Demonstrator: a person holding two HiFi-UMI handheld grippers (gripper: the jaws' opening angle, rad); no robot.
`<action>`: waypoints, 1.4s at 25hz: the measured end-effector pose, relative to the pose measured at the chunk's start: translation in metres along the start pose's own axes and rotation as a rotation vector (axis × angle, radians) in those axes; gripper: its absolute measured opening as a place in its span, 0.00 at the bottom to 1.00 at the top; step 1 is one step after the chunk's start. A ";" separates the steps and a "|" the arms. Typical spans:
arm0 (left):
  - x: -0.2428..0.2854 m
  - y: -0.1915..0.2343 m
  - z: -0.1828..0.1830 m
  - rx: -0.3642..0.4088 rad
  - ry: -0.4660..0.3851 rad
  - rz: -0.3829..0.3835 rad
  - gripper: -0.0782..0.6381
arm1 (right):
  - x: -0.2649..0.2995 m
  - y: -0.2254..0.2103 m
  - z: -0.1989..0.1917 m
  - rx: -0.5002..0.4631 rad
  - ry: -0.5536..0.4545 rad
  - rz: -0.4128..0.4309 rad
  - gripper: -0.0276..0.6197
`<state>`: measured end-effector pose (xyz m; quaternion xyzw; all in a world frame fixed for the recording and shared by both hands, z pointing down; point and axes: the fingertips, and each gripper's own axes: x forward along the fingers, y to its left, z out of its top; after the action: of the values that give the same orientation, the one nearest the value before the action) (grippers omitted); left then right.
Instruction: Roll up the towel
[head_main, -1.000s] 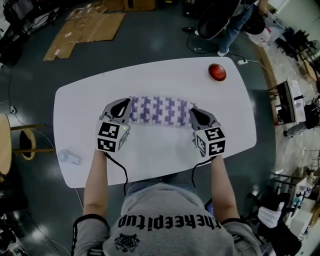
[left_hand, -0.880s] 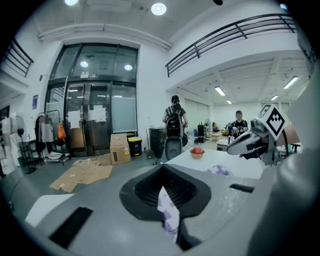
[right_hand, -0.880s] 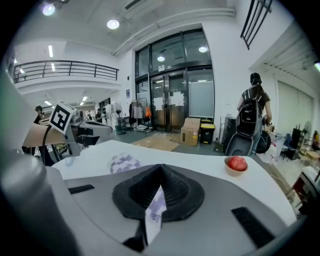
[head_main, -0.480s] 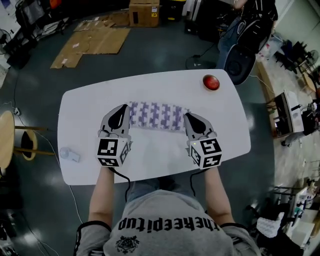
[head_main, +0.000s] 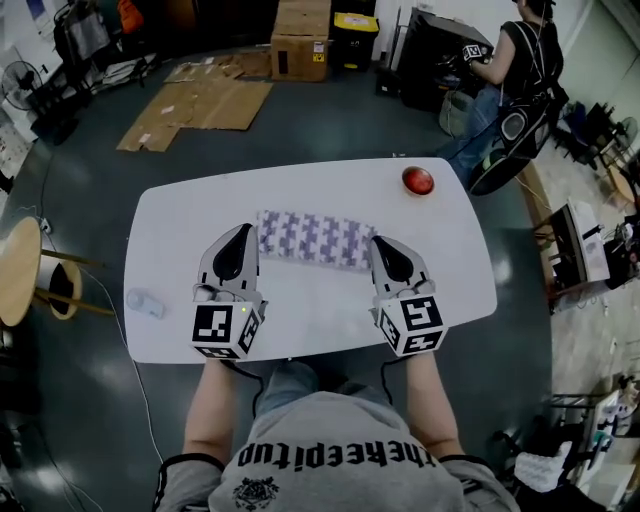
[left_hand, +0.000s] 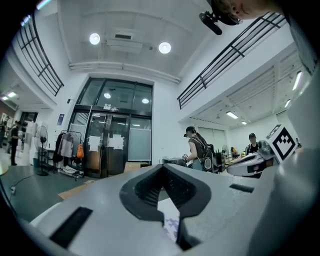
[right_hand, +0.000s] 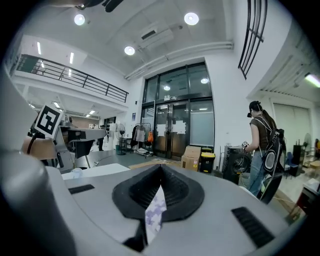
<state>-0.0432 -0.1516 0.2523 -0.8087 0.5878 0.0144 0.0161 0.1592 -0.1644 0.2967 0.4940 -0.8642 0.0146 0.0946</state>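
Gripping the purple-and-white towel (head_main: 315, 238) at both ends, holding it stretched across the middle of the white table (head_main: 170, 215).

Clamping the towel's left end in the left gripper (head_main: 241, 235), jaws pressed together on a thin edge of cloth. Clamping the right end in the right gripper (head_main: 385, 247) the same way, with a strip of patterned cloth showing between the pads in each gripper view. Pointing both grippers away from the body, roughly level, marker cubes nearest the wearer. Leaving a round red object (head_main: 418, 181) well apart near the far right corner and a small pale object (head_main: 145, 302) by the left edge.
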 end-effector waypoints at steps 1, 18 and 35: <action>-0.006 -0.003 0.006 0.004 -0.012 0.009 0.12 | -0.006 0.001 0.003 -0.001 -0.013 -0.001 0.05; -0.090 -0.052 0.074 0.037 -0.145 0.089 0.12 | -0.101 0.014 0.061 -0.037 -0.210 -0.053 0.05; -0.126 -0.094 0.092 0.023 -0.202 0.111 0.12 | -0.166 0.003 0.080 -0.054 -0.299 -0.068 0.05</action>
<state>0.0072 0.0009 0.1665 -0.7693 0.6270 0.0899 0.0837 0.2265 -0.0307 0.1885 0.5171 -0.8513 -0.0856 -0.0215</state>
